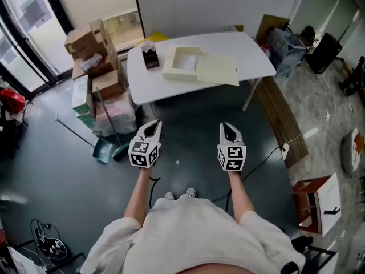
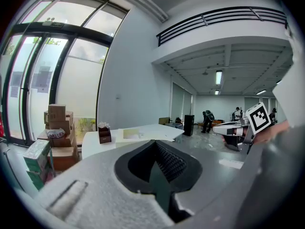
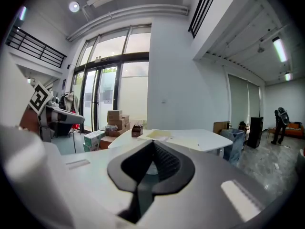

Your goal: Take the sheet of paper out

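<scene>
Both tools are pressed together and pinch nothing: the left tool [image 1: 151,128] and the right tool [image 1: 228,131] each show their dark pads meeting at the tip in their own views, with only the room beyond them. They are held side by side in front of the person's body, forearms reaching forward, tips aimed ahead at the counter [image 1: 254,53] and tilted slightly down, marker cubes facing up. The task's thing lies straight ahead and well apart from both tools, with open floor [image 1: 188,104] between. On the counter rests a shallow cream box [image 1: 183,61], open, and touching its right side a flat cream panel [image 1: 218,70] that may be the sheet or the box's lid; from this far off I cannot tell which, nor whether paper lies inside the box. Box and panel together run crosswise to the tools' line of aim, left to right along the counter. The right tool lines up more nearly with the panel, the left with the box and the small brown tissue box [image 1: 150,57] just beside it. Judging by this, an approach comes first.
</scene>
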### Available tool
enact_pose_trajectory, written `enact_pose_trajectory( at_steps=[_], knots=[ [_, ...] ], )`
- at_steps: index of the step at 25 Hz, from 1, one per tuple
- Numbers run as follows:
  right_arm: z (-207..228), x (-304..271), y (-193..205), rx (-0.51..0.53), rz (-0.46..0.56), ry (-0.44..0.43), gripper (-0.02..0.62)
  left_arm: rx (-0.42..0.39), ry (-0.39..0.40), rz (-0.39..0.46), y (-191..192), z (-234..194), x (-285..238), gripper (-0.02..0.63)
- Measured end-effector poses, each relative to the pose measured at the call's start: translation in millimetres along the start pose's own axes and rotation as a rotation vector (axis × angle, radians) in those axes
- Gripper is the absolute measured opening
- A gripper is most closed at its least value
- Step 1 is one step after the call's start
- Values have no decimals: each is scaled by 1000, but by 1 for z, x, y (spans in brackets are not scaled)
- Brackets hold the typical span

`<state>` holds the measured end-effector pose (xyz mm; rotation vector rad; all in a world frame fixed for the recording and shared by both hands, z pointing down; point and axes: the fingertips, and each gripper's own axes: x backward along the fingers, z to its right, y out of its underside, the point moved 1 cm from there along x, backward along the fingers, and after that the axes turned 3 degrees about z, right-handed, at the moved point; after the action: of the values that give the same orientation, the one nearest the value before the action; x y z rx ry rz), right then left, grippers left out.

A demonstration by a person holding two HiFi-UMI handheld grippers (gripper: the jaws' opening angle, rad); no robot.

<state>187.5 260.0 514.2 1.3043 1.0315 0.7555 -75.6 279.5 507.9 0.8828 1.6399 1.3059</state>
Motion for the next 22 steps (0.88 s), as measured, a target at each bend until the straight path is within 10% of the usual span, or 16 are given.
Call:
enact_pose_trajectory(
  at_steps=[22],
  knots=[
    [26, -57, 26, -4, -45, -40, 2, 23, 4, -26, 15, -7, -71, 6]
  ],
)
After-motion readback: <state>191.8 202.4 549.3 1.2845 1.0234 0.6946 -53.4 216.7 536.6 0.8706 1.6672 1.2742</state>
